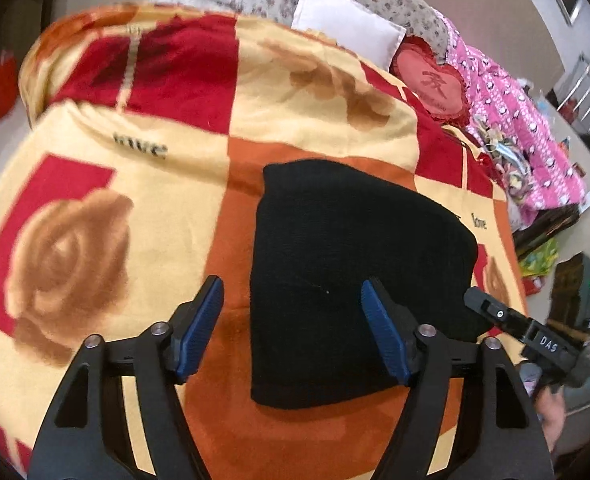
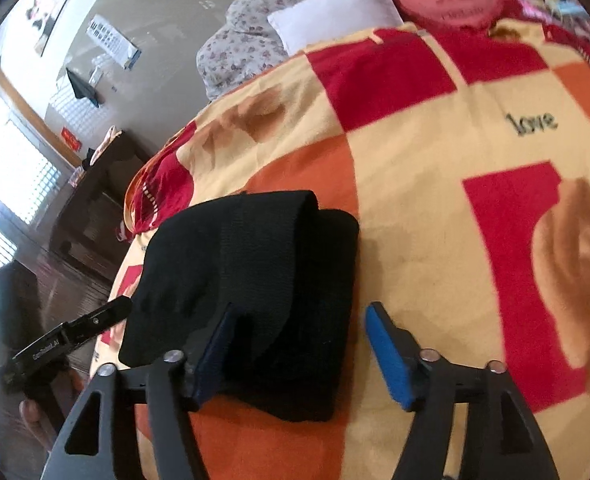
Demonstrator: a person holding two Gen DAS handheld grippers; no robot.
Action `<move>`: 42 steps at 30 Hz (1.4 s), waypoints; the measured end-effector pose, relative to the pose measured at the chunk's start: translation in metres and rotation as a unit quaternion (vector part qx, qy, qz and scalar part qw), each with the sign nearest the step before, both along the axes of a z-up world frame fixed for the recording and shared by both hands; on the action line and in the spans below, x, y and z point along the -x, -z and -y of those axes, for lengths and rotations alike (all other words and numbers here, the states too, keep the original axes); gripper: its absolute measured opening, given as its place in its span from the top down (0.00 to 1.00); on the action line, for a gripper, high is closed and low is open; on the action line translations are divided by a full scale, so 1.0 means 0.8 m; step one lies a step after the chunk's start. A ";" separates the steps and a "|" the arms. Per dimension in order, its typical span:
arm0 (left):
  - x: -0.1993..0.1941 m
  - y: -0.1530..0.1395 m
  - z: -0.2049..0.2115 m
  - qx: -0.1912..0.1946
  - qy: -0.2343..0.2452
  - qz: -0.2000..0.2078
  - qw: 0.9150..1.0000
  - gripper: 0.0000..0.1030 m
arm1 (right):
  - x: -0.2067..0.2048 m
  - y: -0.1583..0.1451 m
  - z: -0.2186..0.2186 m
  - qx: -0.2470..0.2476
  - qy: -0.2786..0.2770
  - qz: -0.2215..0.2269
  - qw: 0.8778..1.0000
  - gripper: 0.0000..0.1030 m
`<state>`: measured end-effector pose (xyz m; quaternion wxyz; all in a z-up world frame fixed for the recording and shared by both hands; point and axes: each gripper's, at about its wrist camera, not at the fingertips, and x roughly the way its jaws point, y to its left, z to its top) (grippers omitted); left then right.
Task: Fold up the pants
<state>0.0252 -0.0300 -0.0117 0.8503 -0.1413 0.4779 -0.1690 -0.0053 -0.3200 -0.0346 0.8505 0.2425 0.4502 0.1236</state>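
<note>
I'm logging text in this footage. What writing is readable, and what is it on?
"love": on the blanket.
"DAS": on the right tool.
One red Chinese character, not legible: on the heart cushion.
Left tool's white lettering: blurred.
Wall chart: too small.

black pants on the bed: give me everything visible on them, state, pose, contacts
The black pants look like a soft, finely ribbed knit, with no print or hardware showing. They are folded into a compact, roughly rectangular bundle; the right wrist view shows a top layer lapped over a thicker one, with rounded fold edges. They lie flat on the rose-patterned blanket. Both the left gripper and the right gripper are open; whether any finger touches the cloth is unclear.
</note>
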 end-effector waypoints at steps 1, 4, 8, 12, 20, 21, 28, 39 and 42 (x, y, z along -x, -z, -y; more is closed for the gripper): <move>-0.005 0.006 -0.001 0.013 0.003 -0.011 1.000 0.29 | -0.003 0.003 0.001 -0.010 -0.001 -0.002 1.000 0.32; -0.012 0.016 0.000 0.026 0.008 -0.024 0.999 0.28 | -0.011 0.009 -0.001 -0.036 -0.008 0.002 0.999 0.32; -0.018 0.022 0.006 0.034 0.020 -0.023 0.999 0.22 | -0.022 0.010 -0.011 -0.033 -0.019 0.013 0.999 0.30; -0.019 0.022 0.017 0.022 0.024 -0.006 0.999 0.18 | -0.027 0.011 -0.017 -0.020 -0.021 0.029 0.999 0.33; -0.027 -0.010 0.033 0.011 0.050 0.023 0.998 0.27 | -0.044 -0.023 -0.022 -0.008 -0.020 0.064 0.998 0.51; -0.031 -0.014 0.033 0.009 0.049 0.026 0.998 0.27 | -0.051 -0.029 -0.024 -0.006 -0.020 0.068 0.997 0.51; -0.078 -0.004 0.031 -0.024 0.019 0.010 0.999 0.27 | -0.112 -0.017 -0.044 0.029 -0.029 0.045 0.998 0.51; -0.074 0.002 0.029 -0.064 0.001 0.019 0.998 0.26 | -0.087 -0.051 -0.046 0.094 -0.017 0.064 0.993 0.44; -0.070 -0.009 0.027 -0.081 -0.011 0.034 0.996 0.26 | -0.079 -0.072 -0.063 0.102 -0.038 0.088 0.990 0.44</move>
